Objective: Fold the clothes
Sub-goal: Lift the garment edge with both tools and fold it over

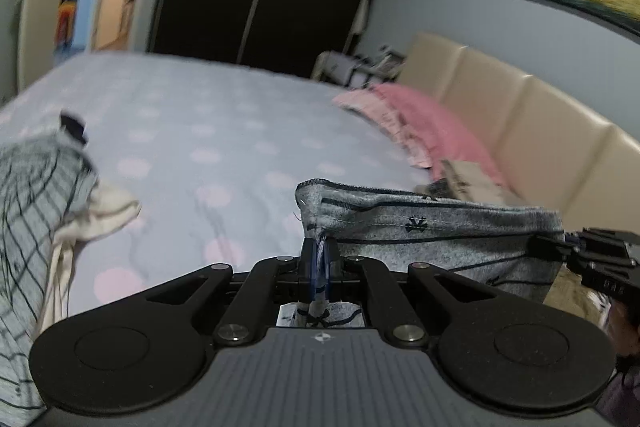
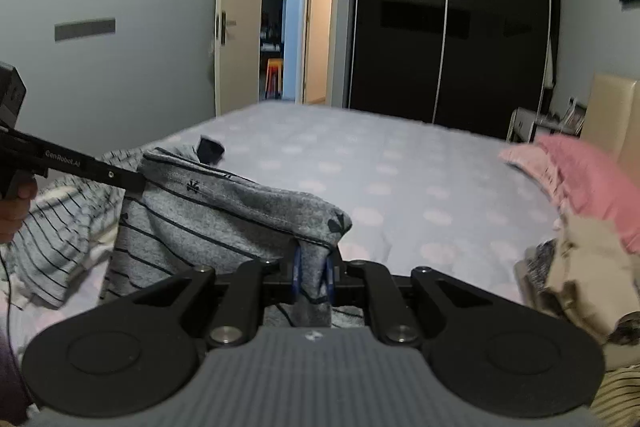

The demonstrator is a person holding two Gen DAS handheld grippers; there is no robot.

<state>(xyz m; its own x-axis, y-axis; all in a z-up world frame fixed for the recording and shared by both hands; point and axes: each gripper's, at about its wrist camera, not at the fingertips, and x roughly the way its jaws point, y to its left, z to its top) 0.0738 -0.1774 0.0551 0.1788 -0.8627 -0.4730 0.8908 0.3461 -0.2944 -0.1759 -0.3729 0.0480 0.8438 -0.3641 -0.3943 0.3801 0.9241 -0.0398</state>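
You hold the grey striped garment (image 1: 432,239) stretched above the bed (image 1: 200,131), its long axis running between both grippers: left gripper (image 1: 319,251) and right gripper (image 2: 314,269) each have jaws clamped on a corner, lower centre of frame.

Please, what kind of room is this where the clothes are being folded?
Most likely a bedroom in a home. A wide bed with a dotted sheet fills the view, a padded headboard and pink pillow stand at one end, and a tall dark wardrobe lines the far wall.
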